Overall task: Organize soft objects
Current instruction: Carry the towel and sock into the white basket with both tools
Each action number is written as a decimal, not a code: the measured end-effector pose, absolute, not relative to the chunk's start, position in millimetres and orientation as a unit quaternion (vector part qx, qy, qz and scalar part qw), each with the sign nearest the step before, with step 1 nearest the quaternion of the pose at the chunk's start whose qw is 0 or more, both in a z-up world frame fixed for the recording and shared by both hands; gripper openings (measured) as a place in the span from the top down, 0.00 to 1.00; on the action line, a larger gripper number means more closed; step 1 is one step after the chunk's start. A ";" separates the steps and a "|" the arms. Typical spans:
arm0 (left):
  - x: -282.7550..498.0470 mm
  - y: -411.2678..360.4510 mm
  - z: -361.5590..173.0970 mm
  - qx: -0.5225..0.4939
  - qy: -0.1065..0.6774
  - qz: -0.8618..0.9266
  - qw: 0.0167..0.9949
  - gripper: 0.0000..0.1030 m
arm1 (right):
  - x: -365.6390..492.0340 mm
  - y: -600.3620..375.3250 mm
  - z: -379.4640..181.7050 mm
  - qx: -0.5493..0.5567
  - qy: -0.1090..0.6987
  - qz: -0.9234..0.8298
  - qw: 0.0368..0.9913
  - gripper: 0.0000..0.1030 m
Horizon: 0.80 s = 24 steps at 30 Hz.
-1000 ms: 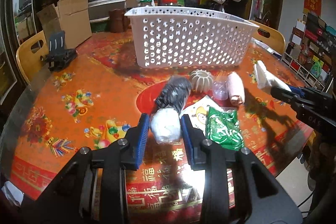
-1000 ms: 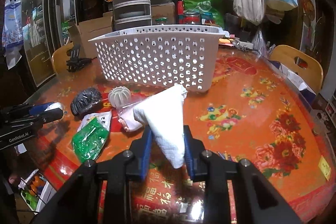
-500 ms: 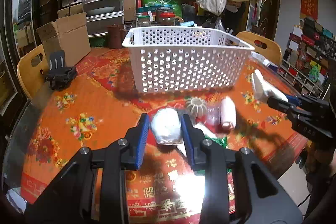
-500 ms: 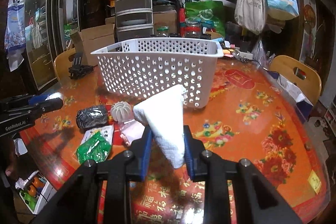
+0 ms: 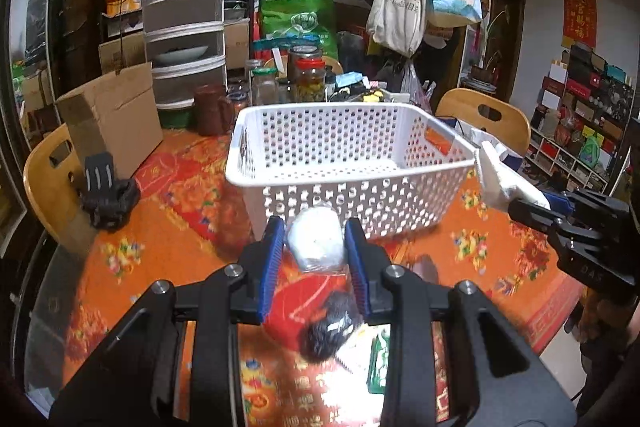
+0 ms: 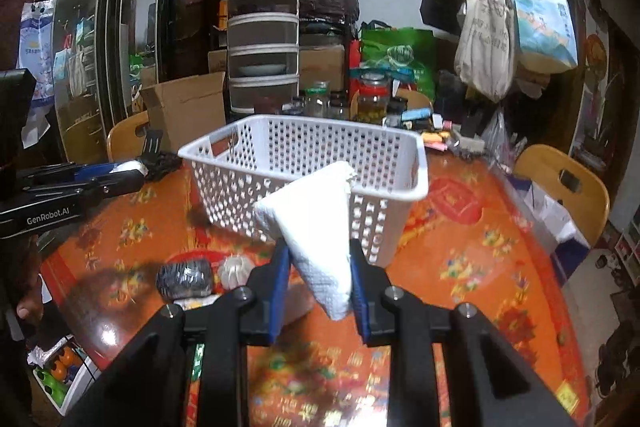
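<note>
Just before basket rim [image 5: 336, 179], white bundle [image 5: 316, 241].

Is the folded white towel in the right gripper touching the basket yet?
Cannot tell. In the right wrist view the white towel overlaps the basket wall; in the left wrist view its tip sits at the basket's corner, no clear gap.

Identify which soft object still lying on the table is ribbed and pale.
The ribbed pale ball, beside the dark bundle; it alone has grooved segments and a whitish colour.
</note>
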<state>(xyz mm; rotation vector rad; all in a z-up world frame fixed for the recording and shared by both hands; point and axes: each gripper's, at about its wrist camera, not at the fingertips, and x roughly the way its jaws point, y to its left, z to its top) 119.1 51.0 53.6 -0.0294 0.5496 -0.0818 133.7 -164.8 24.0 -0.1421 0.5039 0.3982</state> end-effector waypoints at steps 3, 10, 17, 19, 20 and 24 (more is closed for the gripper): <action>132.8 50.8 67.0 -0.017 0.269 -0.045 0.962 0.72 | 145.5 -163.8 36.1 -0.069 0.245 0.196 0.947 0.74; 173.6 51.4 93.7 -0.012 0.269 -0.038 0.962 0.72 | 180.7 -165.1 58.1 -0.061 0.250 0.198 0.946 0.74; 217.9 49.4 107.9 -0.016 0.285 -0.041 0.958 0.72 | 211.4 -159.2 70.6 -0.065 0.264 0.199 0.942 0.74; 232.2 51.0 108.5 -0.020 0.292 -0.040 0.955 0.72 | 221.3 -156.3 70.4 -0.064 0.271 0.200 0.939 0.74; 240.1 52.2 108.3 -0.023 0.295 -0.038 0.954 0.72 | 225.0 -155.1 70.2 -0.065 0.274 0.200 0.938 0.74; 264.4 53.5 108.8 -0.022 0.307 -0.030 0.951 0.72 | 246.7 -147.7 68.0 -0.070 0.291 0.199 0.933 0.74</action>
